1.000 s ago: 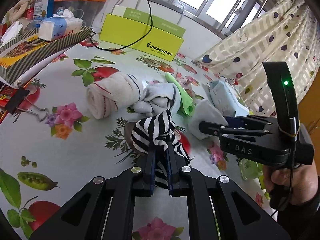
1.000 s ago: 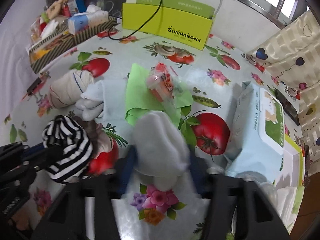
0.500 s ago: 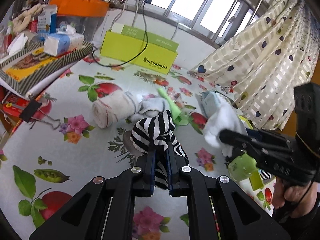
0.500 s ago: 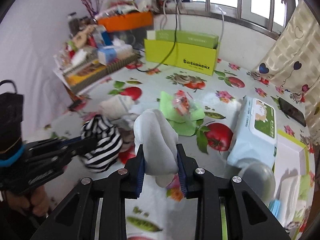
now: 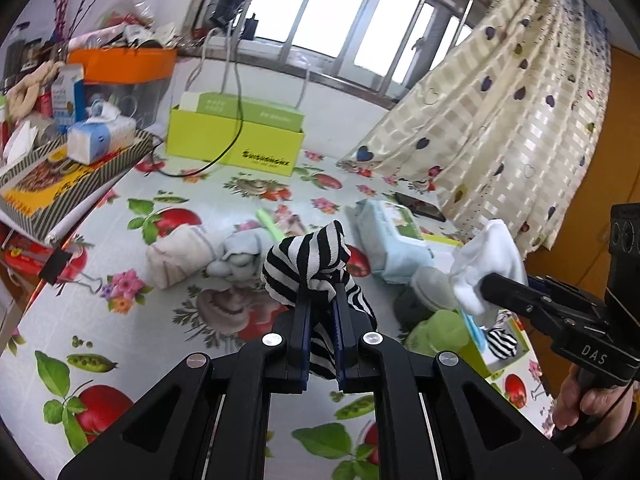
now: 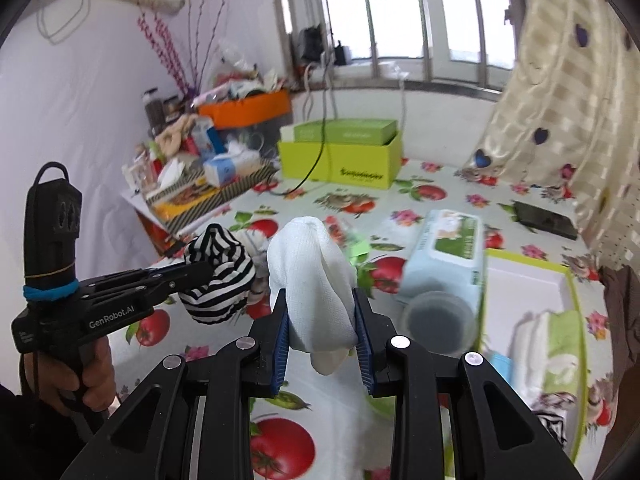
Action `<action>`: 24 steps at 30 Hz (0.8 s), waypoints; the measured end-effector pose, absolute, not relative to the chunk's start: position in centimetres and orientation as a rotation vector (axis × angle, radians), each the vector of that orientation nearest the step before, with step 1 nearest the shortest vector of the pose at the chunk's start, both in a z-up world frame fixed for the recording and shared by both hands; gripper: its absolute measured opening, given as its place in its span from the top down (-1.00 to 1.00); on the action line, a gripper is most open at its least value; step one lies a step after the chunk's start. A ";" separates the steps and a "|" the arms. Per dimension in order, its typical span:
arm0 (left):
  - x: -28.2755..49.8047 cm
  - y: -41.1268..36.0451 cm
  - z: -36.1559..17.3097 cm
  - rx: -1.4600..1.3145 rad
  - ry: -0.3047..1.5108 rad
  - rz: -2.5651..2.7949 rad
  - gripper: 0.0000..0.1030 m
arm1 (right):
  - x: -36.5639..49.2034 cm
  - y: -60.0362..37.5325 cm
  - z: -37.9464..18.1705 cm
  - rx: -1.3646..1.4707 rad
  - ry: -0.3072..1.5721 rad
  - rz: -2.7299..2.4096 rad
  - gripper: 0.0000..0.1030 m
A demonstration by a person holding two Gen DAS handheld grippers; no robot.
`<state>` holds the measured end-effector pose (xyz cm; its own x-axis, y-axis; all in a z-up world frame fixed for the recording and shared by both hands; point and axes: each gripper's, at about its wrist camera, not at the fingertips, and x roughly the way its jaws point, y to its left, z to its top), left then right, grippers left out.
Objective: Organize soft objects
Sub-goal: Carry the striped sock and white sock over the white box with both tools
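Over the fruit-print tablecloth (image 5: 120,280), both claws were up in the air holding socks. The yellow-green box (image 6: 340,160) at the back had writing too blurry to read. The left gripper (image 5: 320,308), marked "GenRobot.AI", was clamped on a striped sock (image 5: 308,260); the right gripper (image 6: 322,320), marked "DAS", pinched a white sock (image 6: 312,272) tight.

Bright daylight from the window (image 5: 340,24) — fisheye-warped edges, slight motion blur.

Striped sock (image 5: 310,264) and white sock (image 6: 316,280), both held aloft.
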<state>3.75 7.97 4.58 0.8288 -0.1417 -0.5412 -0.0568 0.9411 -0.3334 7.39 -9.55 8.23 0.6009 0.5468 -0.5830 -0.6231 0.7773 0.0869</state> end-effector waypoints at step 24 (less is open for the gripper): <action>5.6 1.3 7.8 -0.254 0.572 -0.168 0.82 | 7.3 -19.6 9.2 -0.018 0.575 0.504 0.47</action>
<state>5.58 1.33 7.83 0.8287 -0.2262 -0.5119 0.0862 0.9553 -0.2826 7.31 -19.58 9.23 0.7214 0.4512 -0.5253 -0.4613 0.8789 0.1214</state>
